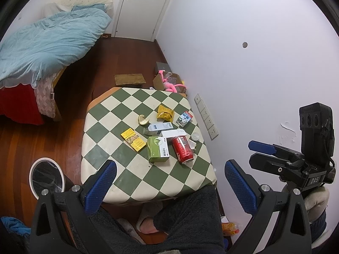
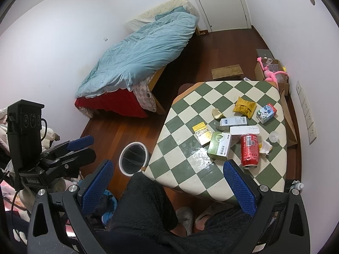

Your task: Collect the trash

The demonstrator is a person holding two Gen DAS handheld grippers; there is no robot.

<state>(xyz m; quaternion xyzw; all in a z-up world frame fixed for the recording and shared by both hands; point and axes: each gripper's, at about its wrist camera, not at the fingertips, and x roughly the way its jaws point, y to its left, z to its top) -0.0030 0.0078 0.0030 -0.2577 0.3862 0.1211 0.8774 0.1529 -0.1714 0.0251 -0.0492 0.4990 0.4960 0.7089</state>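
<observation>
Trash lies on the green-and-white checkered table: a red can on its side, a green box, a yellow box, a white-blue box, a yellow snack bag, a milk carton, a peel and crumpled paper. A lined bin stands on the floor left of the table. My left gripper is open and empty above the table's near edge. My right gripper is open too, with the can and green box just ahead.
A bed with a blue duvet fills the far left. A cardboard box with a pink toy and a low wooden stool stand beyond the table. A white wall runs along the right. The person's dark fleece-clad knees are below.
</observation>
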